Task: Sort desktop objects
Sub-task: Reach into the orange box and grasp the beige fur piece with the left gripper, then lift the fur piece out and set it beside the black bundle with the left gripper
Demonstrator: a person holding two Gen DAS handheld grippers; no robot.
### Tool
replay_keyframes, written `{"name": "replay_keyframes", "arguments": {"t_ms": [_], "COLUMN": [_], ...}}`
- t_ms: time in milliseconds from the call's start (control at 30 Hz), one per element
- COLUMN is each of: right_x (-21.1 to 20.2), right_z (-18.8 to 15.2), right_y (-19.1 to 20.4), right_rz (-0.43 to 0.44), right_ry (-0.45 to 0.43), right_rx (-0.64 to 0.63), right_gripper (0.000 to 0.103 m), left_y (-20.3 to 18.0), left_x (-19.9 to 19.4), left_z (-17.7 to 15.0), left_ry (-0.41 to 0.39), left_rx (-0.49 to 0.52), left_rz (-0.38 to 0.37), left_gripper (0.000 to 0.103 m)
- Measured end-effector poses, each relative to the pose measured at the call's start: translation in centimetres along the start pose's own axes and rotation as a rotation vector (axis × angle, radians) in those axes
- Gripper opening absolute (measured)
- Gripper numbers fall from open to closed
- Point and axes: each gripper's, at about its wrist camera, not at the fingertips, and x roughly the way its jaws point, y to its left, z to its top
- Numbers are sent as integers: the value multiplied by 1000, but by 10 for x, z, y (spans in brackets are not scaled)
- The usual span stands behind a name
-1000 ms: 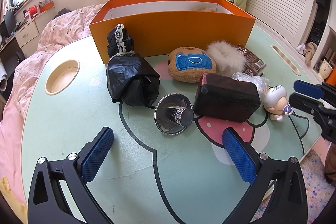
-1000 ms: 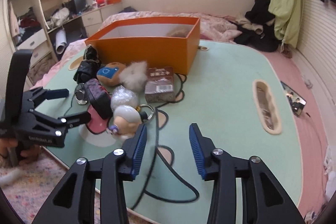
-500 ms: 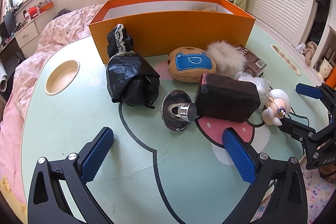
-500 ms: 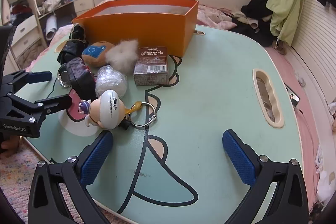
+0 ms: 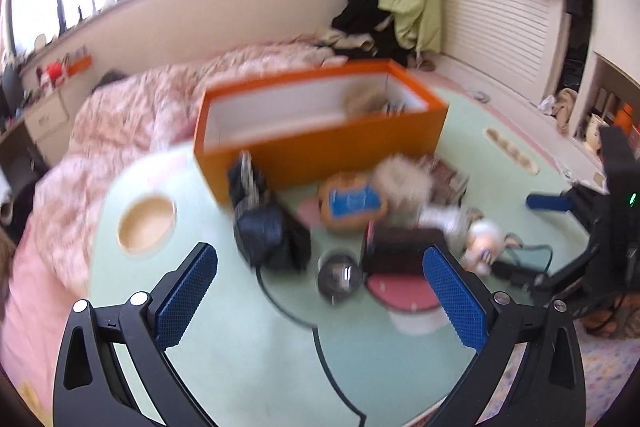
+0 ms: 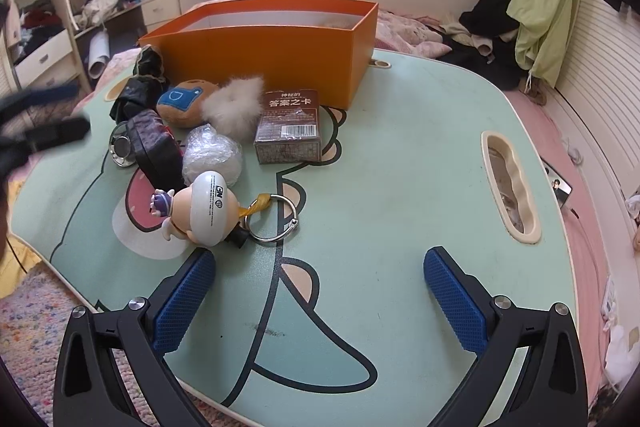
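An orange box [image 6: 280,39] stands open at the back of the mint table [image 6: 400,167]. In front of it lie a black bag [image 6: 136,95], a round brown plush [image 6: 184,103], a white fluffy ball [image 6: 234,103], a brown card box [image 6: 288,127], a plastic-wrapped lump [image 6: 212,155], a dark pouch [image 6: 154,147] and a shiny metal cup [image 6: 122,147]. A cartoon figure [image 6: 200,207] with a key ring [image 6: 272,223] lies just past my right gripper [image 6: 320,259], which is open and holds nothing. My left gripper [image 5: 320,253] is open and hangs above the cup [image 5: 338,275].
The left wrist view is motion-blurred. A round cup hole [image 5: 146,223] sits at the table's left and a long slot [image 6: 512,183] at its right. A pink bed [image 5: 140,131] lies behind the box. A patterned rug [image 6: 32,315] covers the floor in front.
The right gripper's jaws went from narrow to wide open and now sit closer to the figure. The left gripper has risen, so the table looks farther away and blurred.
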Motion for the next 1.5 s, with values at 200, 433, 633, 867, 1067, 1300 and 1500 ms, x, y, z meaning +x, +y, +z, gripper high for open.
{"name": "replay_keyframes", "arguments": {"t_ms": [200,433,633,867,1067,1300,1500], "right_x": [-3,-2,6,7,8,9,9], "right_z": [1,-2,-3,-2,-3,-3,-4], "right_y": [0,6,-1,-4,-2,-2,-2], "right_rz": [4,10,13,15,14,13,14], "right_ry": [-4,-9,-16,-21,-23,-24,-24], "right_rx": [-1,-2,6,7,7,7,8], "right_gripper": [103,103,103,103,103,103,103], "left_y": [-13,-7,-8,-4,-1,-5,2], "left_x": [30,147,211,218,137,53,57], "left_z": [97,160,150,142,154,114,59], "left_ry": [18,377,547,535,337,277,352], "left_rx": [115,-230,-367,-391,-321,-255,-224], "left_rz": [-3,-214,-200,-179,-236,-368,-255], "left_gripper": [98,97,77,40,40,40,44]}}
